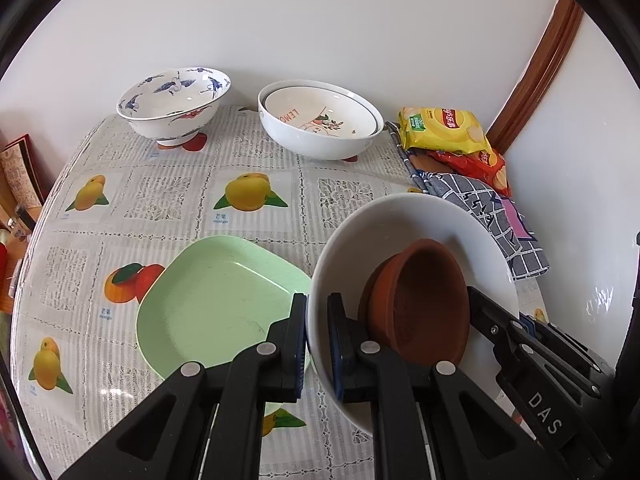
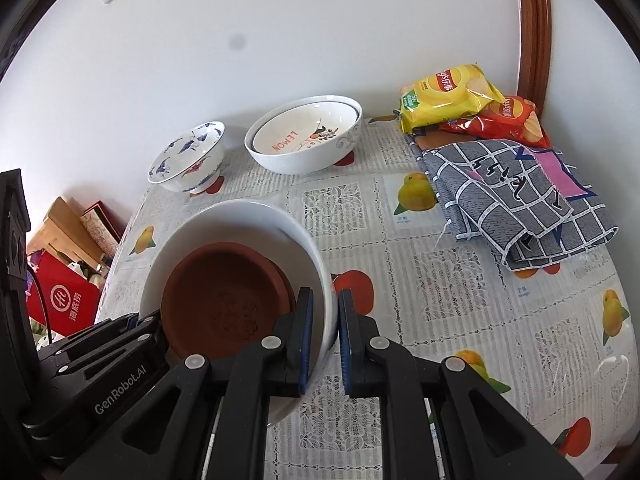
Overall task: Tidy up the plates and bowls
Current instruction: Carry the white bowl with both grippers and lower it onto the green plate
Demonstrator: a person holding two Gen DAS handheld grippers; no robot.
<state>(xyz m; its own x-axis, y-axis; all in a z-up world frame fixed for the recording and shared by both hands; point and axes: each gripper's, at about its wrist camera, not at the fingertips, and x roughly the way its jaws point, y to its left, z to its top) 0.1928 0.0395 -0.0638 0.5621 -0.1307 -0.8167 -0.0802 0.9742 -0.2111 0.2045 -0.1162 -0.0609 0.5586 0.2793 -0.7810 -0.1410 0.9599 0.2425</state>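
Observation:
A plain white bowl (image 1: 404, 220) (image 2: 240, 216) with a brown clay dish (image 1: 420, 300) (image 2: 224, 300) inside is held above the table by both grippers. My left gripper (image 1: 316, 344) is shut on its left rim. My right gripper (image 2: 325, 340) is shut on its right rim. A pale green plate (image 1: 216, 304) lies on the table just left of the bowl. A blue-and-white patterned bowl (image 1: 172, 104) (image 2: 188, 160) stands at the back left. A white bowl with a "LEMON" plate nested inside (image 1: 320, 120) (image 2: 304, 140) stands at the back middle.
Yellow and red crisp bags (image 1: 452, 136) (image 2: 464, 100) and a folded checked cloth (image 1: 488, 216) (image 2: 516, 200) lie on the table's right side. The table (image 1: 168, 196) has a fruit-print cover. A wall runs behind. Boxes (image 2: 68, 280) stand on the floor at the left.

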